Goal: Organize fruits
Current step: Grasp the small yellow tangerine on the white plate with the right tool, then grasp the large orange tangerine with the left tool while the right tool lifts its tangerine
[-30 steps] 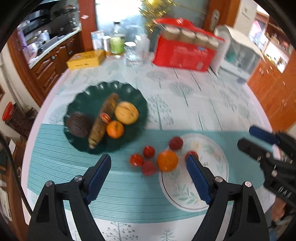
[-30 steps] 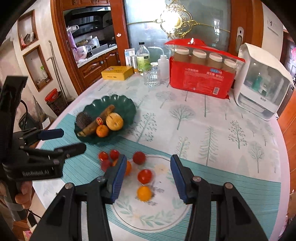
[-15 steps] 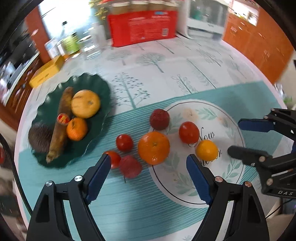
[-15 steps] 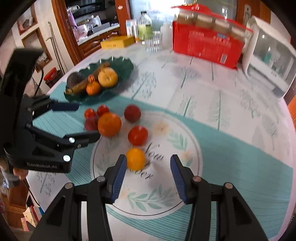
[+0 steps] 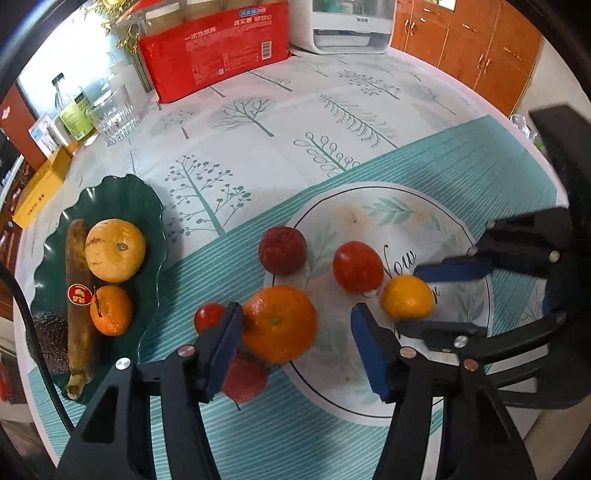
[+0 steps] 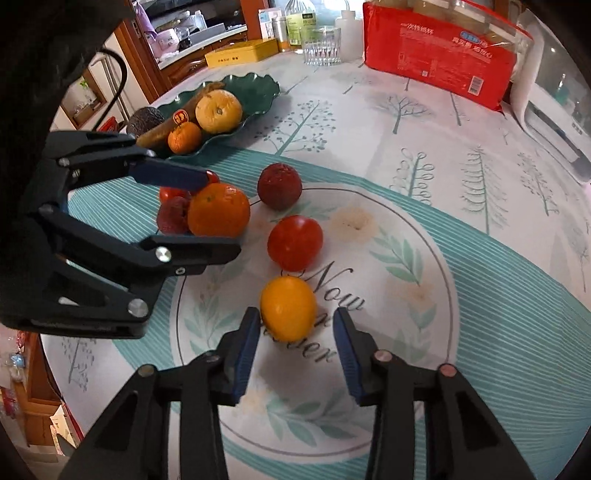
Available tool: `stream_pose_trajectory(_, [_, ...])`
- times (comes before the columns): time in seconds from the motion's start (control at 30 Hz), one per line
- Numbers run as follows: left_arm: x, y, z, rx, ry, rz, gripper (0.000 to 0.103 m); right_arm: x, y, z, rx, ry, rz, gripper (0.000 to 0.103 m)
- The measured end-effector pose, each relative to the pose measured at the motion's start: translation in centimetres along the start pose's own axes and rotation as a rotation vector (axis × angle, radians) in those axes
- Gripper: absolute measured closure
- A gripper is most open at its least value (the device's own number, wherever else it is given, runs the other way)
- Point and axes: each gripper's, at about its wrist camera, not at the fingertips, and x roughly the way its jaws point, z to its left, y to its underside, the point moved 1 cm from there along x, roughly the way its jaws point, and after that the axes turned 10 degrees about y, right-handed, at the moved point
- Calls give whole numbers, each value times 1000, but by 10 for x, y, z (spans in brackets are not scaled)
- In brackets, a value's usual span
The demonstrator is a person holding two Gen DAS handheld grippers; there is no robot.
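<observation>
A big orange [image 5: 279, 324] lies on the tablecloth between the open fingers of my left gripper [image 5: 297, 334]; it also shows in the right wrist view [image 6: 218, 211]. A small yellow-orange citrus [image 6: 288, 308] lies just ahead of my open right gripper [image 6: 295, 334], its near side between the fingertips; it also shows in the left wrist view [image 5: 407, 297]. A red tomato [image 6: 294, 243], a dark red fruit [image 6: 279, 186] and several small red fruits [image 5: 209, 316] lie around. A dark green plate [image 5: 147, 206] at left holds an orange, a small tangerine, a brown banana and an avocado.
A red package [image 5: 218, 55], a drinking glass [image 5: 114, 118], bottles and a yellow box [image 5: 40, 188] stand at the table's far side. A white appliance [image 5: 351, 26] stands at the back right. The round table's edge runs close on the right.
Both grippers have moved forward and down toward the fruit. The big orange now sits between my left fingers, and the small citrus at my right fingertips.
</observation>
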Motion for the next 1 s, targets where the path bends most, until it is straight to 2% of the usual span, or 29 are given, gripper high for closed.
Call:
stream_pose_trajectory(0.07, [2,-1,4,-14,18,8,44,0,-1,1,-8,6,-13,72])
stream_pose_trajectory(0.3, [15,-1,10,-13,27,43,46,-1,-2,-9,22,2,-10,73])
stream_pose_trajectory(0.37, [17,-1,11,-21,27,44,49,-2,-2,-12,30,4,-8,73])
stream_pose_trajectory(0.43, [18,-2,14,-35,23,40,58,-3,-1,-15,37,9,-7,73])
stream_pose_trajectory(0.57, [18,-2,18,-62,38,37,58,-6,-1,-20,51,2,-7,73])
stream_pose_trajectory(0.83, [27,0,14,-48,0,84,58,-10,0,-21,47,-5,-8,73])
stream_pose_trajectory(1.0, [25,0,13,-81,-10,74,59,-15,1,-22,43,-12,-20,73])
